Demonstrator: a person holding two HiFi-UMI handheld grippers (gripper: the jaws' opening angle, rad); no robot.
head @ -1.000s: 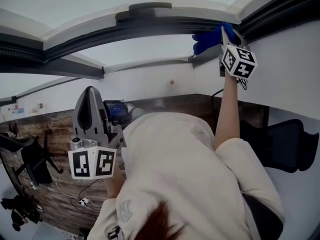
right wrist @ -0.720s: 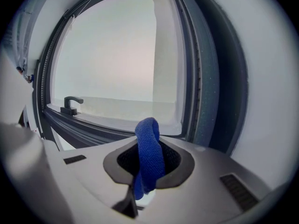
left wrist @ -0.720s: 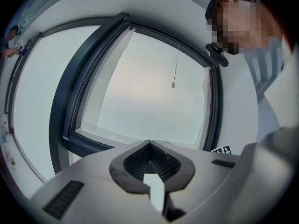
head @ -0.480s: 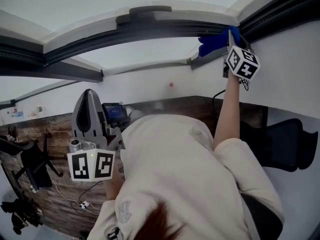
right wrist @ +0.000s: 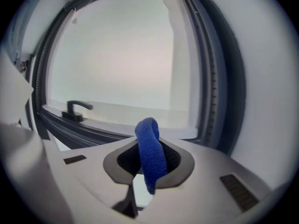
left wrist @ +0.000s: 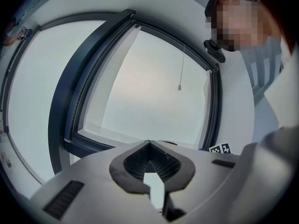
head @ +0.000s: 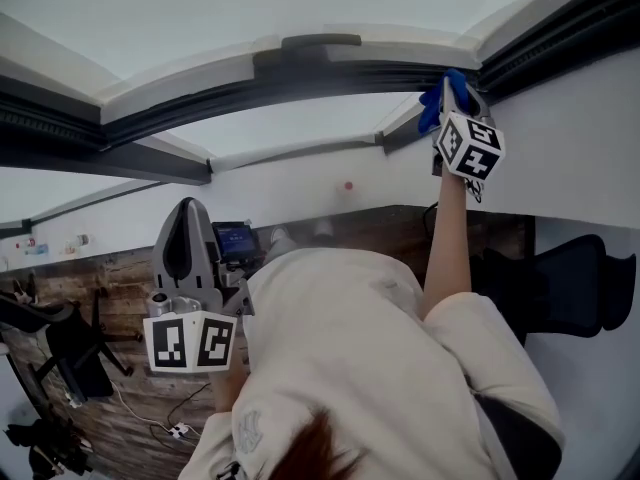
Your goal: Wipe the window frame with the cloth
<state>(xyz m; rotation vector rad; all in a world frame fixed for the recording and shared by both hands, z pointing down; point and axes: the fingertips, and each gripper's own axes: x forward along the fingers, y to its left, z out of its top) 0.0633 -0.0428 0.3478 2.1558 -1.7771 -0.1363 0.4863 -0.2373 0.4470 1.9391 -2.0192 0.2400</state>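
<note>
Dark window frame [head: 300,72] — blue cloth [head: 444,98] at its corner.

Right arm [head: 446,238] stretched straight up, well above the shoulder. Right tool [head: 452,93] at the top of the reach, jaws clamped on a fold of blue cloth [right wrist: 150,155]. Left tool [head: 186,218] held low beside the torso, tip up, jaws together, nothing between them. Left arm mostly hidden.
</note>
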